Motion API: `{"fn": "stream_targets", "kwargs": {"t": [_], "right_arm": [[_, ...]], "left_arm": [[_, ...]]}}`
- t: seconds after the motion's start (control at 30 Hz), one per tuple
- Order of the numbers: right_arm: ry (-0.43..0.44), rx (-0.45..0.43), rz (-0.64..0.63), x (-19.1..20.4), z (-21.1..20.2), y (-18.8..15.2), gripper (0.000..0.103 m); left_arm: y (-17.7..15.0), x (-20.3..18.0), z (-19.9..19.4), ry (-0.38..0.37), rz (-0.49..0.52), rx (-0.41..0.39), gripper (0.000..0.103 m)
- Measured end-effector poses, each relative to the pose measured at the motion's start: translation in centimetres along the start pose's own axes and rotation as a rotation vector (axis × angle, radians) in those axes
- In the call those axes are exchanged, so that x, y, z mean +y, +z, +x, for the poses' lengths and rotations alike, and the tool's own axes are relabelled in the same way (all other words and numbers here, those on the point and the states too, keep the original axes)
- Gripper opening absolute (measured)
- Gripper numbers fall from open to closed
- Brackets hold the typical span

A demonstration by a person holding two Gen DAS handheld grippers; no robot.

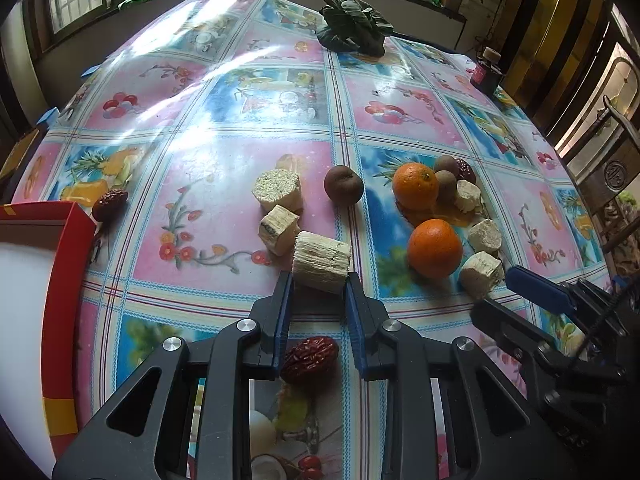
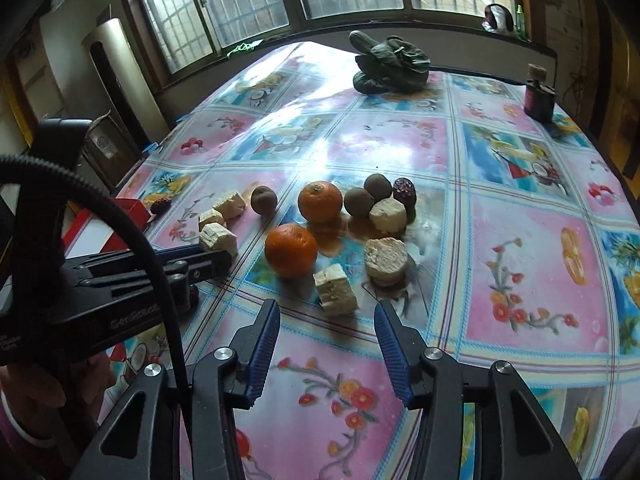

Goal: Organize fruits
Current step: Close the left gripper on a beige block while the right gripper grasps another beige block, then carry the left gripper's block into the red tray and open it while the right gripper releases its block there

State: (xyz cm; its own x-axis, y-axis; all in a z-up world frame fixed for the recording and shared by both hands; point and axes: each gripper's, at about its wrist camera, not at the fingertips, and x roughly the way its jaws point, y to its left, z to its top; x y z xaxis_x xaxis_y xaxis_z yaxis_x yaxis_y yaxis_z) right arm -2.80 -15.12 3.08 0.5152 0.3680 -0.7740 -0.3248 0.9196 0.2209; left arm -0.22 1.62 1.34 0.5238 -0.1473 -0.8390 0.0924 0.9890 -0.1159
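Left wrist view, largest to smallest: the table, under a glossy fruit-print cloth, fills the field; a red-rimmed tray enters at nine o'clock. The left gripper rises from six o'clock, its blue pads pressed against the two flanks of a pale cane segment just above centre, so the jaws are clamped on it; a wrinkled red date lies on the cloth between the finger shanks, untouched. Two oranges sit at three o'clock among further pale chunks, and a brown round fruit lies at twelve o'clock of the held piece. A second date rests beside the tray corner. In the right wrist view the right gripper stands with jaws apart and nothing between them, a cut chunk lying just ahead of the tips at twelve o'clock. Likely hazards: the cane segment is held only near the pad tips, so it may roll or twist out on lifting; the glossy cloth may let the chunk slide away from closing jaws; and a nudged orange could roll.
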Motion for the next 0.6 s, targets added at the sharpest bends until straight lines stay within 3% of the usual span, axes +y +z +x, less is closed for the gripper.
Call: {"fn": "stream_targets", "kwargs": {"t": [0.07, 0.17, 0.23, 0.3, 0.6], "right_arm": [[-0.013, 0.009, -0.018, 0.1, 0.7, 0.3, 0.048], [-0.038, 0.031, -0.054, 0.3, 1.8, 0.6, 0.037], [-0.052, 0.026, -0.075, 0.5, 1.9, 0.6, 0.025], [-0.053, 0.029, -0.073, 0.4, 1.8, 0.6, 0.02], [-0.005, -0.022, -0.054, 2.0, -1.2, 0.0, 0.019]], "left_arm": [[-0.2, 0.2, -0.3, -0.007, -0.006, 0.006, 0.025], [-0.5, 0.5, -0.7, -0.001, -0.011, 0.007, 0.025], [-0.7, 0.6, -1.0, 0.002, -0.015, 0.005, 0.025], [-0.8, 0.8, -1.5, 0.007, -0.02, 0.001, 0.025], [-1.8, 1.6, -5.1, 0.025, -0.024, -0.056, 0.025]]}}
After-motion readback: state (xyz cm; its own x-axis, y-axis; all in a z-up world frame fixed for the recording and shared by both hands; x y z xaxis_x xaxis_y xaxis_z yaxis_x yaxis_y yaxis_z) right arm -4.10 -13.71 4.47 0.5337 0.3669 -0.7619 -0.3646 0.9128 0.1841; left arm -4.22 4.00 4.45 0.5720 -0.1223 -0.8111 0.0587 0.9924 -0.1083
